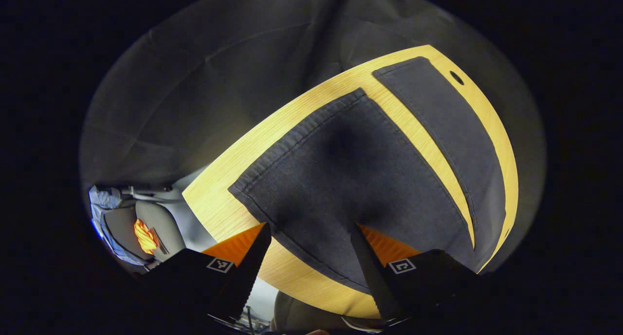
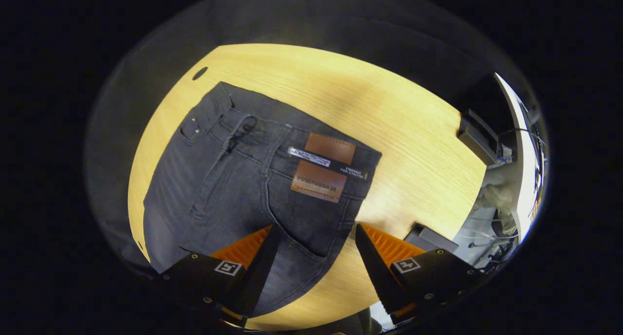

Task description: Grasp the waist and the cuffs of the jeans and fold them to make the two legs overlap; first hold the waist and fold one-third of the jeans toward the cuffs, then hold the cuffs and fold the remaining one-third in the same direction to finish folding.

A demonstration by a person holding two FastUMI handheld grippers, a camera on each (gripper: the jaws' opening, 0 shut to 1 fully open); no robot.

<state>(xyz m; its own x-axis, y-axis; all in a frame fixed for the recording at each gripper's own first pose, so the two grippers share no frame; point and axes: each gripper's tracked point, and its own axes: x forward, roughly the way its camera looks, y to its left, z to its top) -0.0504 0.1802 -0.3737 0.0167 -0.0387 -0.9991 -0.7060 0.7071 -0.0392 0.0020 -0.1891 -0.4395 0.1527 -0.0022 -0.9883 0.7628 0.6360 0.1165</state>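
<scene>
Dark grey jeans [image 2: 253,179] lie spread flat on a light wooden tabletop [image 2: 399,130]. In the left gripper view, the two legs lie side by side with a strip of bare wood between them. The nearer leg's cuff [image 1: 297,135] has its stitched hem running along the tabletop's edge side, and the farther cuff [image 1: 404,67] reaches close to the far edge, near a small dark hole [image 1: 456,77] in the wood. The left tongs [image 1: 311,257] stand open above the near edge of the tabletop, their fingers set wide to either side of the nearer leg's lower part; the cloth lies between and below them, and neither finger presses on it.

In the right gripper view, the waist [image 2: 302,150] lies toward the middle of the tabletop, with a brown leather patch [image 2: 323,172] on the waistband and a back pocket [image 2: 311,223] below it. The right tongs [image 2: 314,257] are open as well, hanging over the near edge, the pocket and hip of the jeans lying between the spread fingers. Whether they touch the fabric cannot be told. Beyond the tabletop's right edge sit dark boxes [image 2: 474,135] and cables [image 2: 491,237].
</scene>
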